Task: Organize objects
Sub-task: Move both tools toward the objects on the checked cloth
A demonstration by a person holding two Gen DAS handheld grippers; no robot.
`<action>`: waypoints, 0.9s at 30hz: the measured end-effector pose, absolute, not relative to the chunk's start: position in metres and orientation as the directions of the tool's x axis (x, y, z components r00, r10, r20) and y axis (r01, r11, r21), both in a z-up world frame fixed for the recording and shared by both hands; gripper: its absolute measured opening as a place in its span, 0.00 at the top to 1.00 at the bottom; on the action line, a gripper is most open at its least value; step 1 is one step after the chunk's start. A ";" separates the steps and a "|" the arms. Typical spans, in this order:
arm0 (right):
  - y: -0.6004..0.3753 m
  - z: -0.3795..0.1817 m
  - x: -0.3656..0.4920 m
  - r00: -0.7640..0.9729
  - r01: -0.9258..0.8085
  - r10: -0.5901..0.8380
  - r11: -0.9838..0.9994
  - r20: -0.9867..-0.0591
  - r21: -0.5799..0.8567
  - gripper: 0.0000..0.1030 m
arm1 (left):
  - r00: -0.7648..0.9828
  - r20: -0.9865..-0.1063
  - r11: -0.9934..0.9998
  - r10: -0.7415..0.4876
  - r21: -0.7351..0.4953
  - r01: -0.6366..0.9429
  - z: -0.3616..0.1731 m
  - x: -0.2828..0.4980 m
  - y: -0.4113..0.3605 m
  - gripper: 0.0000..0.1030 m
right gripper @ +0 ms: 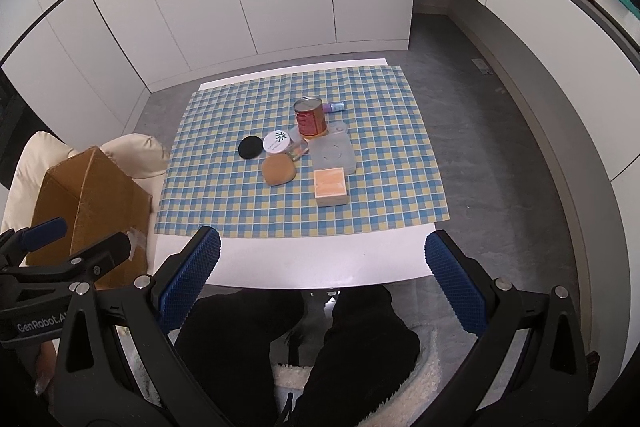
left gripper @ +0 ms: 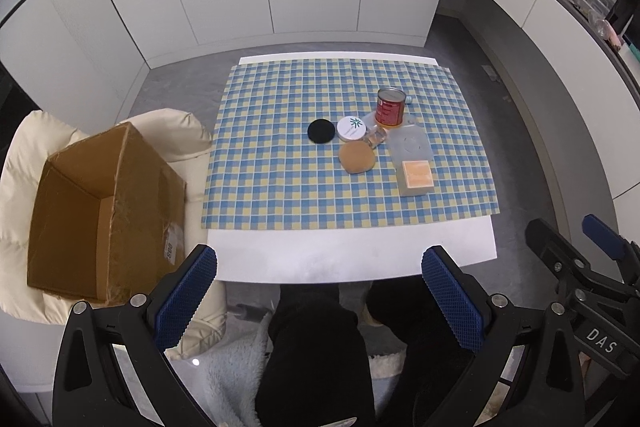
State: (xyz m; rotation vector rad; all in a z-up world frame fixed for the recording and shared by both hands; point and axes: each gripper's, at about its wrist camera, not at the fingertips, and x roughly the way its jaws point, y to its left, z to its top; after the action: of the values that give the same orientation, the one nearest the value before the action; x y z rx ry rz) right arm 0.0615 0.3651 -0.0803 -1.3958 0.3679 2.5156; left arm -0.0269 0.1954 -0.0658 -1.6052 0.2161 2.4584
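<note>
Along the bottom of both frames, the left gripper (left gripper: 319, 297) and right gripper (right gripper: 323, 281) hang wide and empty short of the white table (left gripper: 352, 251), likely poised to move the clustered red tin can (left gripper: 390, 107), round tan sponge (left gripper: 357, 157) and orange-topped square box (left gripper: 417, 178) mid-frame into the open brown cardboard box (left gripper: 100, 211) at left.

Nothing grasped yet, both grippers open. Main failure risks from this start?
1. The red can stands partly on the translucent case; pulling either may tip the can.
2. The white jar, black disc and tan puff are tightly clustered, so open fingers could knock neighbours.
3. The cardboard box rests on a soft cushion off the table; drops could tilt it.
</note>
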 end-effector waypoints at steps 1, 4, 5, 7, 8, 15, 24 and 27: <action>0.368 -0.082 0.061 -0.516 -0.330 0.093 -0.939 -0.852 0.098 0.00 | -0.393 -0.916 -0.970 0.086 0.013 -0.241 -0.068 -0.029 0.196 0.01; 0.372 -0.086 0.059 -0.522 -0.338 0.128 -0.939 -0.843 0.067 0.00 | -0.395 -0.914 -0.969 0.094 0.006 -0.247 -0.075 -0.036 0.199 0.01; 0.374 -0.088 0.058 -0.527 -0.341 0.142 -0.939 -0.838 0.055 0.00 | -0.400 -0.912 -0.969 0.092 0.010 -0.247 -0.078 -0.038 0.200 0.01; 0.379 -0.094 0.056 -0.534 -0.345 0.155 -0.937 -0.831 0.047 0.00 | -0.416 -0.906 -0.970 0.075 0.030 -0.240 -0.083 -0.043 0.202 0.01; 0.383 -0.098 0.054 -0.538 -0.349 0.153 -0.936 -0.829 0.053 0.00 | -0.427 -0.902 -0.968 0.064 0.048 -0.248 -0.088 -0.046 0.204 0.01; 0.405 -0.137 0.038 -0.571 -0.347 0.121 -0.932 -0.812 0.106 0.00 | -0.469 -0.883 -0.952 0.002 0.142 -0.270 -0.125 -0.071 0.216 0.01; 0.427 -0.206 -0.011 -0.546 -0.387 0.135 -0.916 -0.827 0.106 0.00 | -0.466 -0.879 -0.966 0.103 0.023 -0.258 -0.185 -0.122 0.220 0.01; 0.427 -0.239 -0.038 -0.516 -0.392 0.124 -0.914 -0.847 0.105 0.00 | -0.444 -0.888 -0.969 0.118 -0.005 -0.246 -0.206 -0.137 0.222 0.01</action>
State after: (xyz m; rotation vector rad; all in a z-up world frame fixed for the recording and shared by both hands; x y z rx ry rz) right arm -0.0382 0.4274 -0.2387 -1.3452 0.4102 2.4677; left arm -0.1372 0.2223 -0.2055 -1.5197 0.1829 2.4944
